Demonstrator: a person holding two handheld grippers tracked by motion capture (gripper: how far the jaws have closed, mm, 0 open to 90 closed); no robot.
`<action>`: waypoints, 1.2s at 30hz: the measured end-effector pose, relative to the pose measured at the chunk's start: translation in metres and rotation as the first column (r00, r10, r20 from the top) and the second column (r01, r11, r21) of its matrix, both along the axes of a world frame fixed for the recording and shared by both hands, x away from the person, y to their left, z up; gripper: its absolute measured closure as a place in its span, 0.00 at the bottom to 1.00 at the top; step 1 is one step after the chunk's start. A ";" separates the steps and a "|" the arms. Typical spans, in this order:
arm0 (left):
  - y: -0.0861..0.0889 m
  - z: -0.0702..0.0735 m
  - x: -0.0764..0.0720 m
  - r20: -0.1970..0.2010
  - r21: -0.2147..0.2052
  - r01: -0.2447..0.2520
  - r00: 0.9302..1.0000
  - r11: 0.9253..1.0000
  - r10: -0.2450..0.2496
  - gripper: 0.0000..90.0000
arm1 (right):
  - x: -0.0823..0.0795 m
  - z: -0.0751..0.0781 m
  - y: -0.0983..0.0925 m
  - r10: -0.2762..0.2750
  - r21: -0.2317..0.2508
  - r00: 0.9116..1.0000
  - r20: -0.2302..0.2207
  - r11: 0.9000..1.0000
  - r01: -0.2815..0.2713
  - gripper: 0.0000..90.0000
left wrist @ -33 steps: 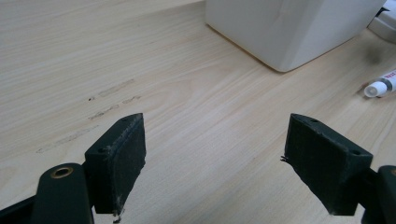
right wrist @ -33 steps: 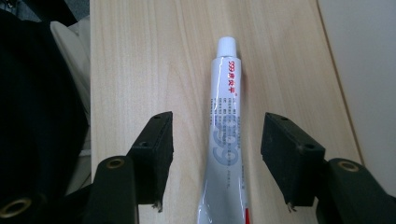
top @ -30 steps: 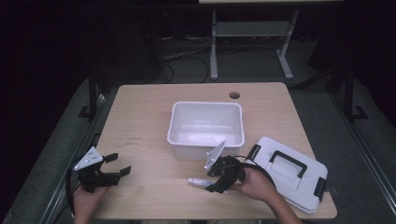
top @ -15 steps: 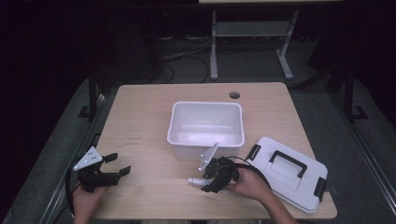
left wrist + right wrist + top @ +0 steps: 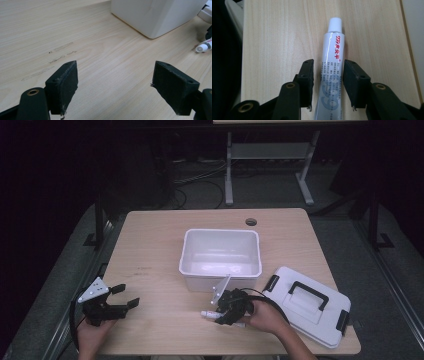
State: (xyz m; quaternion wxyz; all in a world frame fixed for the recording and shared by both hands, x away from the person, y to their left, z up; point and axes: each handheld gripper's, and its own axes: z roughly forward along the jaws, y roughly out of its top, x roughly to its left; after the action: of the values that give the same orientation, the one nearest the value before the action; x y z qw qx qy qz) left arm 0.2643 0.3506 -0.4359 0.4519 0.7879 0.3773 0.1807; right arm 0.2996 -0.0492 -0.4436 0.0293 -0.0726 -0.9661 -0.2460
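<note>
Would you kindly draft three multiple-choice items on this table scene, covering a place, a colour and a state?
1. Where does the tube lie?
A. in the bin
B. on the table
C. on the lid

2. What colour is the bin?
A. white
B. blue
C. black

3. How do the left gripper jaws stand?
A. clamped on the tube
C. shut, holding nothing
B. wide apart, nothing between

Key: 1 B, it rests on wood between the right gripper jaws; 2 A, its walls show white; 3 B, bare tabletop shows between them.
</note>
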 end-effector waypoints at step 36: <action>0.001 0.000 0.001 0.003 -0.003 -0.001 1.000 1.000 0.001 0.22 | -0.007 0.022 -0.005 0.071 0.004 0.997 0.010 0.997 -0.071 0.79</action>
State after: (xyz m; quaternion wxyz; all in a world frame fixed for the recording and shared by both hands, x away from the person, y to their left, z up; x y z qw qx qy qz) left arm 0.2650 0.3511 -0.4359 0.4534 0.7868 0.3775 0.1815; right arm 0.2930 -0.0547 -0.4215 0.0333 -0.0371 -0.9676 -0.2474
